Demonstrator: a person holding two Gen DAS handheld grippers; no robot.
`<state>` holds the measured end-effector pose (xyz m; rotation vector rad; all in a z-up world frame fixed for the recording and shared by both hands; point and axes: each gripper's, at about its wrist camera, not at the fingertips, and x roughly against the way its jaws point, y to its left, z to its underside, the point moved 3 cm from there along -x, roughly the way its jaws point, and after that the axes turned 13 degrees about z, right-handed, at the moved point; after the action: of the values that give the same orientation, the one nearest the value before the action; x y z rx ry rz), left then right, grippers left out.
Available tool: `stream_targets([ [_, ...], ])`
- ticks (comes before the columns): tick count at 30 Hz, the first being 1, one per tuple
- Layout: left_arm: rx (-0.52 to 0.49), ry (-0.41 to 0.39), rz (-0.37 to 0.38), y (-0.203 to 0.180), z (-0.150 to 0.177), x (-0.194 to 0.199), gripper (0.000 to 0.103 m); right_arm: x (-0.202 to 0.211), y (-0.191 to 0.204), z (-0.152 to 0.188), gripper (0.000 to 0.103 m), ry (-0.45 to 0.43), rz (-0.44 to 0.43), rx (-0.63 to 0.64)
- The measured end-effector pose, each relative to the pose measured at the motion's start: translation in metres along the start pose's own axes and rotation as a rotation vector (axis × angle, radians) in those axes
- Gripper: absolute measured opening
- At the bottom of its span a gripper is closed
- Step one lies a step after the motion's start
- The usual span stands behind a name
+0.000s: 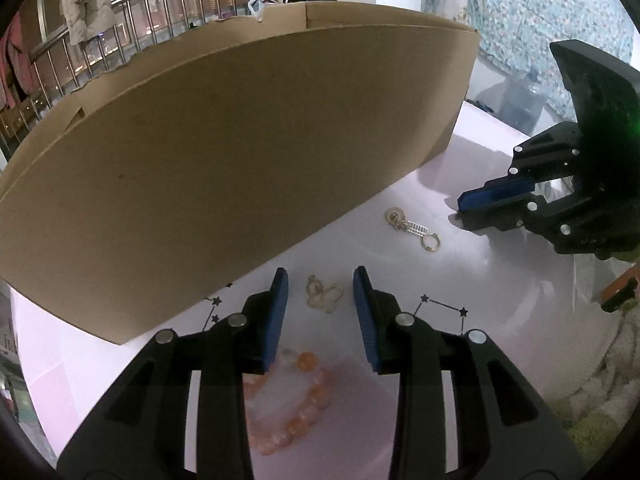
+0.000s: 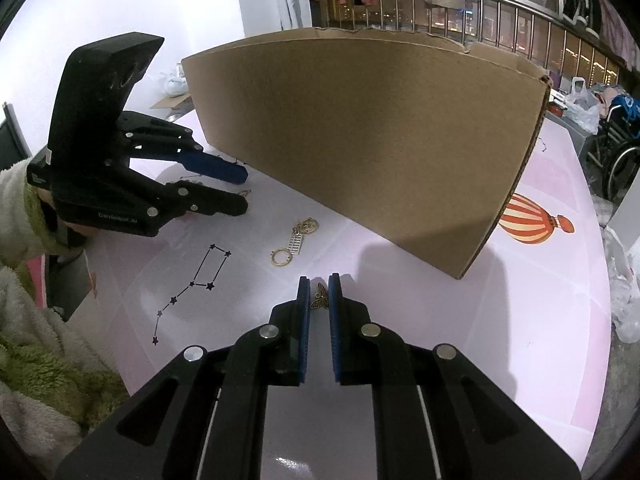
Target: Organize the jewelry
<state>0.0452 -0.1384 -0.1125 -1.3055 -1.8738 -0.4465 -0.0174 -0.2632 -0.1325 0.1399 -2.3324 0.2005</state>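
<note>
Orange bead bracelet [image 1: 292, 400] under the spread left gripper [image 1: 320, 284]; right gripper [image 2: 319, 294], nearly closed about a brass butterfly charm [image 2: 320, 298] before the cardboard box [image 2: 360, 140], should probably pinch squarely, then lift.

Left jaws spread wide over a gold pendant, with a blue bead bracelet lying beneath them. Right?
No: the bead bracelet is orange, not blue, per the left wrist view. The left gripper does have its jaws spread over the gold pendant.
</note>
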Motion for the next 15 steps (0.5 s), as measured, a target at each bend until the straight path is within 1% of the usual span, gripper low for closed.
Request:
stream_targets([
  [1,-0.002,-0.001,0.003,-0.001,0.000,0.000,0.029,0.000,0.000,0.000,0.009,0.000,0.000,0.001],
  [3,-0.021,0.001,0.008,-0.005,0.001,-0.001,0.018,-0.001,-0.001,0.000,0.009,0.000,-0.001,0.001],
  [4,-0.031,0.002,0.009,-0.008,0.002,-0.002,0.015,-0.001,-0.001,0.000,0.009,0.000,0.000,0.001],
  [7,-0.065,0.003,-0.003,-0.013,0.005,-0.001,0.012,0.000,0.000,0.000,0.009,-0.002,0.003,0.000],
  [8,-0.069,0.003,0.001,-0.015,0.005,0.000,0.007,0.000,0.000,0.000,0.009,-0.002,0.003,-0.001],
  [15,-0.068,-0.001,0.014,-0.021,0.014,0.008,0.006,0.001,0.000,0.002,0.009,-0.003,0.002,-0.002],
])
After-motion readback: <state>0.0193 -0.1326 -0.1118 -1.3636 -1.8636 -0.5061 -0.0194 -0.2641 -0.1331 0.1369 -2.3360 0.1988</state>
